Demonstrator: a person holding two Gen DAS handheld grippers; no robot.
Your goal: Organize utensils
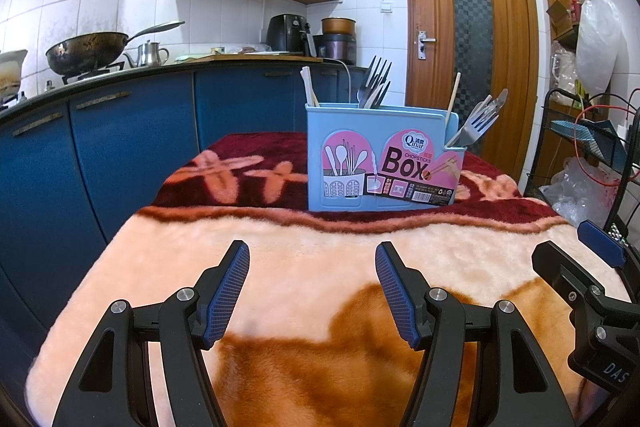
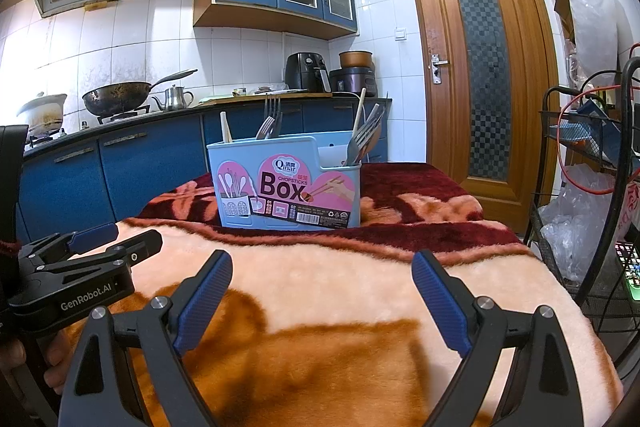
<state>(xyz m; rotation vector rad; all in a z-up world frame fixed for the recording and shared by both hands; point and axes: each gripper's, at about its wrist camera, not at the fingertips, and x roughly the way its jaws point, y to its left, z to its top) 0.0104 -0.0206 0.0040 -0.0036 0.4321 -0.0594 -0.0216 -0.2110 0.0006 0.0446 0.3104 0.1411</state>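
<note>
A light blue chopsticks box (image 1: 384,159) with a pink "Box" label stands upright on the blanket-covered table (image 1: 304,251). Forks (image 1: 376,83) stand in its middle part, forks and knives (image 1: 480,119) lean in its right part, and chopsticks (image 1: 310,87) stick up at its left. The box also shows in the right wrist view (image 2: 288,183). My left gripper (image 1: 312,287) is open and empty, low over the blanket, short of the box. My right gripper (image 2: 322,291) is open and empty, beside the left one, also short of the box.
Blue kitchen cabinets (image 1: 120,147) and a counter with a wok (image 1: 86,53) run along the left. A wooden door (image 1: 468,39) is behind the table. A black wire rack (image 1: 592,155) with bags and cables stands at the right.
</note>
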